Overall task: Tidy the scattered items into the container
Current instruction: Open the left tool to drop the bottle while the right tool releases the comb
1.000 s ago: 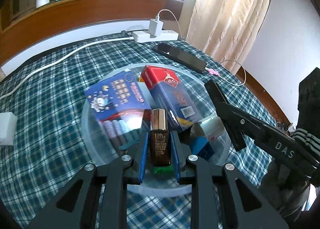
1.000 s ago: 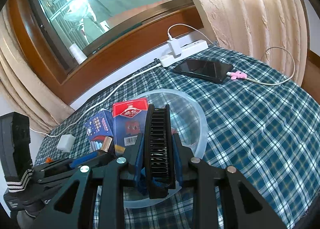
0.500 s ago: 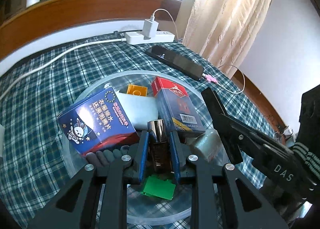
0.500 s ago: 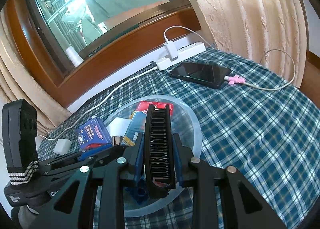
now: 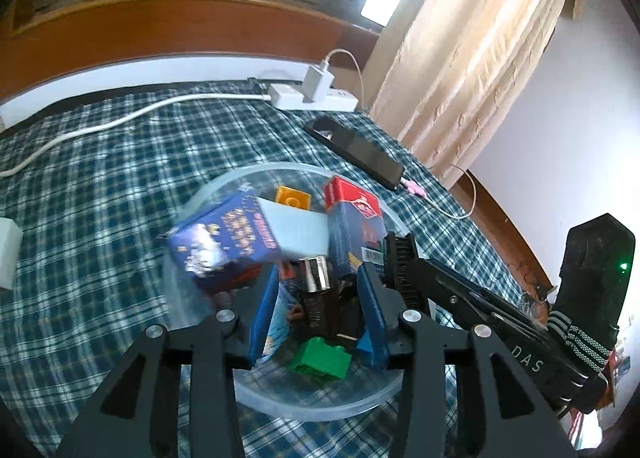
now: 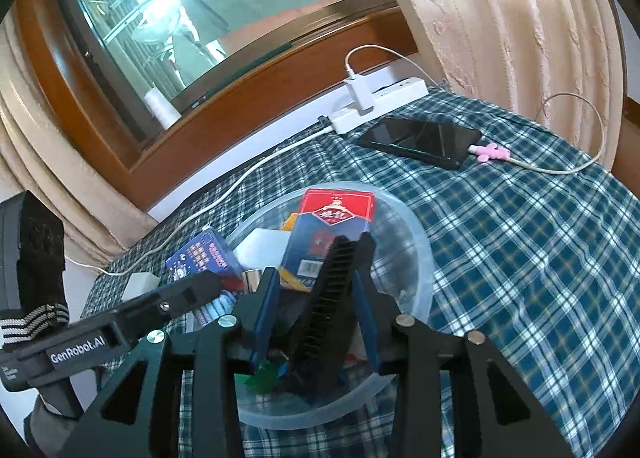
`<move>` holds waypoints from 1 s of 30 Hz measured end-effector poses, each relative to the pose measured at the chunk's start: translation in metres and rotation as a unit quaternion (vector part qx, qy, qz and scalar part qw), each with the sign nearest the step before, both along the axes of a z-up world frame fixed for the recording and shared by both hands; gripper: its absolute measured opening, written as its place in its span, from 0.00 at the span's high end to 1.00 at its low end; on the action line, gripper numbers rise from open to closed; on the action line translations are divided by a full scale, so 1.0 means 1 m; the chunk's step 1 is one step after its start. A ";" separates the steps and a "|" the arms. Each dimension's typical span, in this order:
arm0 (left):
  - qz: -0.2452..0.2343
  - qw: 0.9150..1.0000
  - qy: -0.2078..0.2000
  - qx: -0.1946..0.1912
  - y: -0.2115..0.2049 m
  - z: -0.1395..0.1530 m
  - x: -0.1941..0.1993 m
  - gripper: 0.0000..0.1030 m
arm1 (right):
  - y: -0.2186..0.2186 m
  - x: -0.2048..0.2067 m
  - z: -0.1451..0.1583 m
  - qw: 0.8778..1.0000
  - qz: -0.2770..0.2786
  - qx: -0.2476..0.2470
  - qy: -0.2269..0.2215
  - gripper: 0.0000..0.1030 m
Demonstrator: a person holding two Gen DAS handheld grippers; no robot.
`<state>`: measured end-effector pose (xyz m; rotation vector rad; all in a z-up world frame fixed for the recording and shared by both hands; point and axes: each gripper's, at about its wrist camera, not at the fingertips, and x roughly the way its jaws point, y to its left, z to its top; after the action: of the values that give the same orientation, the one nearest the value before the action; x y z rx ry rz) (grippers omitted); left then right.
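Observation:
A clear round plastic bowl [image 5: 320, 404] [image 6: 420, 246] sits on the plaid cloth. It holds a blue box [image 5: 224, 242], a red-and-blue box [image 5: 354, 226] [image 6: 332, 230], a white block [image 5: 296, 230], an orange brick [image 5: 294, 198] and a green brick [image 5: 320, 360]. My left gripper [image 5: 318, 298] is open over the bowl; the brown bottle [image 5: 316, 290] stands loose between its fingers. My right gripper [image 6: 316, 294] is open over the bowl; the black comb [image 6: 328, 298] leans tilted between its fingers, down into the bowl.
A black phone [image 6: 420, 140] on a white cable with a pink plug [image 6: 490, 150] lies beyond the bowl. A white power strip with charger [image 5: 312, 94] sits by the wooden window sill. A small white adapter [image 5: 8, 252] lies at the left. Curtains hang at the right.
Both grippers have opened. The bottle has dropped free between the left fingers, and the comb has tipped out of the right fingers' hold into the bowl. The blue box has shifted.

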<state>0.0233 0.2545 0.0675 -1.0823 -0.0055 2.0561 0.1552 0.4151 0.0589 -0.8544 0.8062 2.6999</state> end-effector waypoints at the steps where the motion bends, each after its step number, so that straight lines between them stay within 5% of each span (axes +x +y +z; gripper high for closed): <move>1: 0.005 1.000 0.003 -0.001 -0.004 0.001 0.000 0.57 | -0.001 0.000 0.000 1.000 0.000 0.001 0.000 0.59; 13: 0.049 0.999 -0.001 -0.004 -0.044 -0.004 -0.007 0.54 | -0.020 -0.002 0.011 1.000 -0.005 0.018 0.001 0.59; 15: 0.058 0.998 -0.001 -0.002 -0.051 -0.004 -0.009 0.41 | -0.021 -0.002 0.012 1.000 -0.008 0.017 0.001 0.56; 20: 0.082 0.997 -0.007 0.001 -0.074 -0.006 -0.016 0.41 | -0.032 -0.004 0.018 1.000 -0.006 0.022 0.004 0.50; 24: 0.103 0.995 -0.013 0.001 -0.093 -0.009 -0.021 0.33 | -0.044 -0.006 0.021 1.000 0.001 0.027 0.009 0.33; 30: 0.136 0.990 -0.017 0.002 -0.127 -0.013 -0.027 0.31 | -0.066 -0.015 0.025 0.999 0.022 0.033 0.014 0.28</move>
<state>-0.0035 0.1277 0.0544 -1.1678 -0.1847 2.2772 0.1400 0.3494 0.0839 -0.8299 0.7085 2.7657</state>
